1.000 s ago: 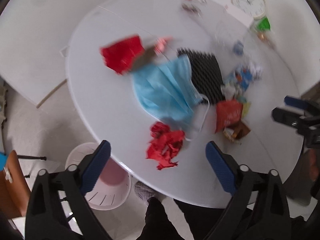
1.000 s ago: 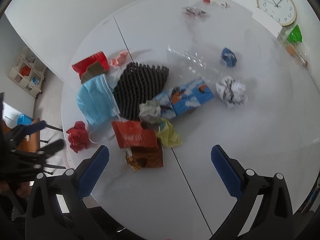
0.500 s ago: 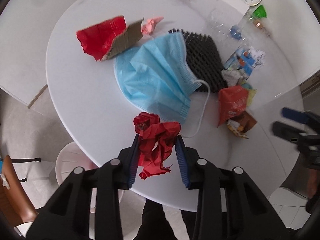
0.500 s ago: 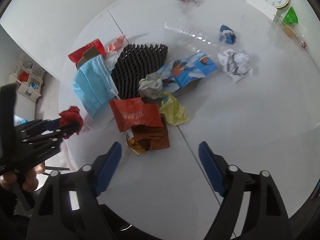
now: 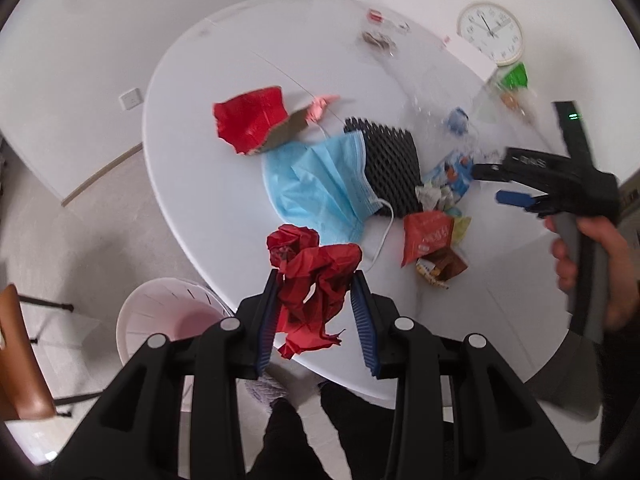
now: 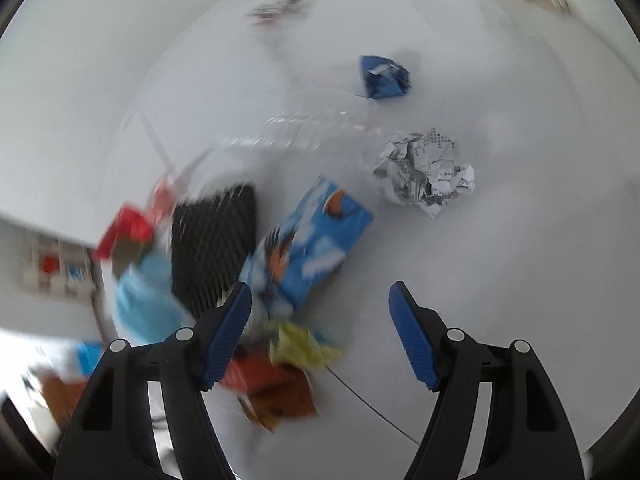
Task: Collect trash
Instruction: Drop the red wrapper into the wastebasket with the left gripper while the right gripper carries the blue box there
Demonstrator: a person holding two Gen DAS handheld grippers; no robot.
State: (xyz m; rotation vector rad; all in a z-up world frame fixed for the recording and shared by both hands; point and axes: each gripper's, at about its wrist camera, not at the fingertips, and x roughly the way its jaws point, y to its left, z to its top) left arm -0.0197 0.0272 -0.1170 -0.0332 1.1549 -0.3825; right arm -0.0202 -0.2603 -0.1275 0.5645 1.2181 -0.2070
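Observation:
My left gripper (image 5: pixel 316 280) is shut on a crumpled red paper (image 5: pixel 316 272) and holds it above the front edge of the round white table (image 5: pixel 192 152). A white waste bin (image 5: pixel 168 320) stands on the floor below, to the left. My right gripper (image 6: pixel 320 292) is open and empty, low over the trash pile, with the blue printed carton (image 6: pixel 308 240) just ahead of its left finger. It also shows in the left wrist view (image 5: pixel 500 184). A blue face mask (image 5: pixel 320 184), black foam mesh (image 5: pixel 392 168) and red wrapper (image 5: pixel 426 232) lie on the table.
A crumpled newspaper ball (image 6: pixel 424 172) and a small blue wrapper (image 6: pixel 384 78) lie further back. Red cardboard (image 5: pixel 252 120), a yellow wrapper (image 6: pixel 300 344) and a brown wrapper (image 5: pixel 440 266) are on the table. A wall clock (image 5: pixel 490 32) leans at the back. A brown chair (image 5: pixel 20 352) stands at left.
My left gripper closed on the red paper and lifted it off the table toward the edge. My right gripper moved forward and down over the pile, narrowing a little; its view is blurred.

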